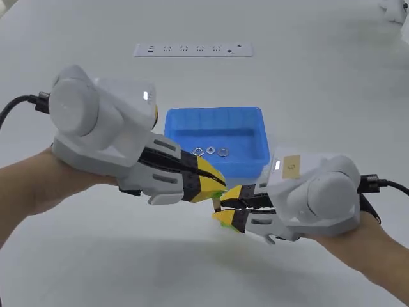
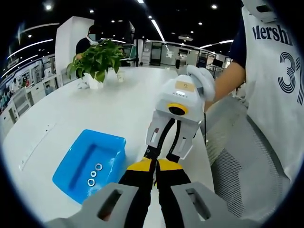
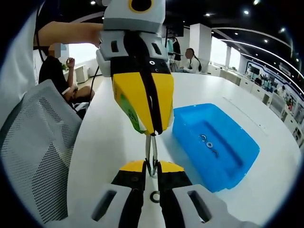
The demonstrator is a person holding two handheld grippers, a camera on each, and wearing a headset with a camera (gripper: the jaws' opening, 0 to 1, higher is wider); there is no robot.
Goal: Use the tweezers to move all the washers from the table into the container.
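Note:
The blue container [image 1: 252,137] stands on the white table with three washers [image 1: 210,151] inside; it also shows as a blue container [image 3: 237,156] with washers [image 2: 93,174] on its floor. My left gripper [image 1: 217,183] and right gripper [image 1: 221,203] meet tip to tip just in front of it. Thin metal tweezers [image 3: 152,152] run from the left gripper [image 3: 151,131] down into my right gripper [image 3: 152,167]. Both pairs of jaws are shut on them. One washer [image 3: 155,196] lies on the table under the right gripper.
A white power strip [image 1: 192,50] lies at the table's far side. A potted plant [image 2: 97,59] stands further off on the table. A mesh chair [image 3: 33,156] is beside the table, and the person's jersey [image 2: 273,80] is close.

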